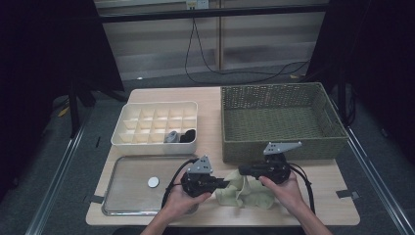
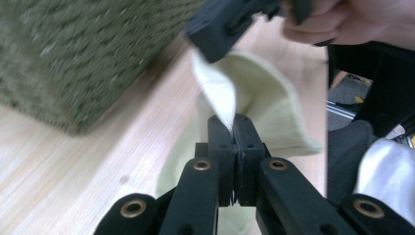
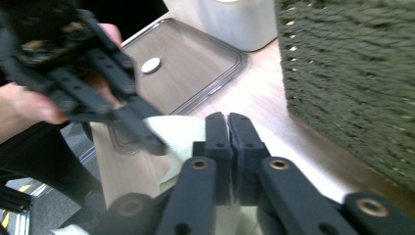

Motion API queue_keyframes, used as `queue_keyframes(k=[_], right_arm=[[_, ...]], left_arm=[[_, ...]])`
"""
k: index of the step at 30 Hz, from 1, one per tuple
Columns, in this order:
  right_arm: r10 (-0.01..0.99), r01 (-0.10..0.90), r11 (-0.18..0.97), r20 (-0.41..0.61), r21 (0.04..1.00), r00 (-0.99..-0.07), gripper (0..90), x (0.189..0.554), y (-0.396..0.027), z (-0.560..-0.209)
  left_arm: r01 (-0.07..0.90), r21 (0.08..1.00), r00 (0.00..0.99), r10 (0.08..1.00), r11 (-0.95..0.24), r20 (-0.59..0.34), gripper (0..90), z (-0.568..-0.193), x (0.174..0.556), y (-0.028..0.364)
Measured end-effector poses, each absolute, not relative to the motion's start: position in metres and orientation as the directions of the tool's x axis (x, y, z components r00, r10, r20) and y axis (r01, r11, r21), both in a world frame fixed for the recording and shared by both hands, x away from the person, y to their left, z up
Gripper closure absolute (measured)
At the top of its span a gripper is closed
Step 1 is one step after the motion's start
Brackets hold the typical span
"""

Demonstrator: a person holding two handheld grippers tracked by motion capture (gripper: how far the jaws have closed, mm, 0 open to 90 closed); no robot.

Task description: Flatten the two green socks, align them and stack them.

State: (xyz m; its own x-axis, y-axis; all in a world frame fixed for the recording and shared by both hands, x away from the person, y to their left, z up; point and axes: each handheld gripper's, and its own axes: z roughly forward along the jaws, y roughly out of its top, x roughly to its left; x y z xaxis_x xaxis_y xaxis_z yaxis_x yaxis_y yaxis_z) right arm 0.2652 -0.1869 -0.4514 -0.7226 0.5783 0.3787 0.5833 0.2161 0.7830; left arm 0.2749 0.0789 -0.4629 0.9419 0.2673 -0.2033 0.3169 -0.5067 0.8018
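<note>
1. My left tongs [image 2: 234, 128] are clamped on a thin edge of the pale yellow-green cloth [image 1: 243, 193]; the fabric rises as a soft, ribbed fold right out of the closed black jaws.
2. My right tongs [image 3: 228, 126] have their jaws pressed together too, with the same cloth bunched just under them; I cannot tell whether any fabric is caught between the tips.
3. The cloth is limp and knitted-looking and lies crumpled on the tabletop [image 1: 215, 112] between my two hands, near the front edge.
4. The tabletop is light wood with a fine straight grain.
5. Just behind the cloth stands a rectangular woven basket [image 1: 282, 122], olive green, coarse and ropy.
6. To the left lies a shallow metal tray [image 1: 128, 172] with rounded corners, holding a small white disc [image 1: 153, 182].
7. Behind the tray sits a cream plastic box [image 1: 155, 126] divided into square cells.
</note>
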Motion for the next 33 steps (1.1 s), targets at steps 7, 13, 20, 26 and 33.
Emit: queue_keyframes(k=[7, 13, 20, 26, 33], right_arm=[[0.571, 0.575, 0.216, 0.376, 0.789, -0.730, 74.6, 0.254, -0.191, -0.445], [0.578, 0.575, 0.197, 0.380, 0.794, -0.722, 73.4, 0.241, -0.207, -0.440], [0.560, 0.597, 0.244, 0.391, 0.765, -0.730, 74.9, 0.216, -0.208, -0.453], [0.536, 0.606, 0.310, 0.392, 0.733, -0.748, 69.2, 0.201, -0.194, -0.466], [0.536, 0.602, 0.368, 0.367, 0.709, -0.760, 58.7, 0.204, -0.179, -0.483]], left_arm=[[0.336, 0.783, 0.935, 0.288, -0.523, -0.208, 88.8, -0.469, 0.279, 0.081], [0.354, 0.763, 0.927, 0.307, -0.541, -0.213, 88.7, -0.474, 0.280, 0.085], [0.367, 0.758, 0.923, 0.317, -0.540, -0.221, 88.6, -0.477, 0.279, 0.088], [0.363, 0.758, 0.924, 0.312, -0.542, -0.220, 88.5, -0.476, 0.277, 0.087], [0.361, 0.760, 0.926, 0.308, -0.541, -0.220, 88.2, -0.478, 0.277, 0.087]])
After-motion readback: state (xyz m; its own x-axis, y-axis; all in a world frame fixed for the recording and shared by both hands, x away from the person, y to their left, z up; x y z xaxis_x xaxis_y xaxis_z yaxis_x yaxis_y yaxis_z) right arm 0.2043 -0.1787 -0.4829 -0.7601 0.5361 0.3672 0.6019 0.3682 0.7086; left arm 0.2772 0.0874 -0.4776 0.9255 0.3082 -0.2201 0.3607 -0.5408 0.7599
